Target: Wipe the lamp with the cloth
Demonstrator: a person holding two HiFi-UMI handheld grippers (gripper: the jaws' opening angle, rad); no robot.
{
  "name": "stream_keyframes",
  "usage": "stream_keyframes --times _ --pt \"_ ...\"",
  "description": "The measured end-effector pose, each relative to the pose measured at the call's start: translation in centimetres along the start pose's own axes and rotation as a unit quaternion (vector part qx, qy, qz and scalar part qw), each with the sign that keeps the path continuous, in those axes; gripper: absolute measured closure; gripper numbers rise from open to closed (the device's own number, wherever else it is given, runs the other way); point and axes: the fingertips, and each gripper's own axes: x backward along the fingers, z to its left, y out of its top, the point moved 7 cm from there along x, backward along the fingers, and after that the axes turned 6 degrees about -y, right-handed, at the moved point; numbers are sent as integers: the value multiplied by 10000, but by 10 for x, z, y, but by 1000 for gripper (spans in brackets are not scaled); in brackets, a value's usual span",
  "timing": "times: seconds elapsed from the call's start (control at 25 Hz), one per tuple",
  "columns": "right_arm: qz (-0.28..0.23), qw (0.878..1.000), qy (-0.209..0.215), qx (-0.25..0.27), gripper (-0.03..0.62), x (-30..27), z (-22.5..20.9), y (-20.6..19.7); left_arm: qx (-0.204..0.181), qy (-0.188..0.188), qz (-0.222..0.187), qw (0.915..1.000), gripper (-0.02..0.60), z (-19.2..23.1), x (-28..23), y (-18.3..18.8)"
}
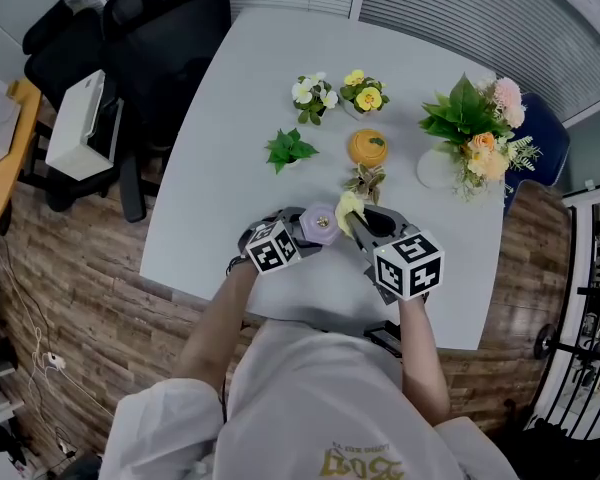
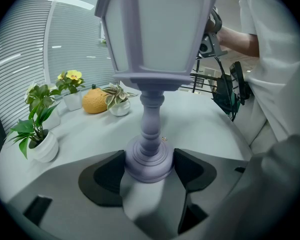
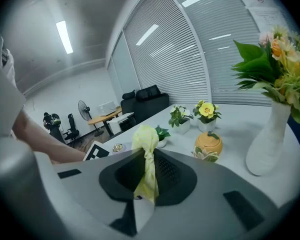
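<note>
A lilac lantern-style lamp [image 1: 319, 224] stands on the white table [image 1: 230, 148] near its front edge. In the left gripper view the lamp [image 2: 149, 64] rises on a turned stem, and my left gripper [image 2: 149, 170] is shut on its round base, one jaw pad at each side. My right gripper [image 3: 146, 176] is shut on a yellow cloth [image 3: 147, 159] that sticks up bunched between the jaws. In the head view the yellow cloth [image 1: 348, 211] touches the lamp's right side, with the right gripper [image 1: 365, 225] just behind it and the left gripper [image 1: 292, 230] at the lamp's left.
Behind the lamp stand small potted plants [image 1: 289, 150], two flower pots [image 1: 364, 93], an orange pumpkin-shaped pot [image 1: 367, 147] and a white vase with a bouquet [image 1: 477, 133]. A black office chair [image 1: 160, 38] stands at the table's far left.
</note>
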Motion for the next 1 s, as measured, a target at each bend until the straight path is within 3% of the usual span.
stream_keyframes --times 0.48,1.0 --pt "-5 9987 111 -490 542 -14 -15 -6 3 -8 9 10000 273 0 -1 0" --pt "-215 9858 962 -1359 542 -34 -29 -8 2 -8 12 10000 273 0 1 -1"
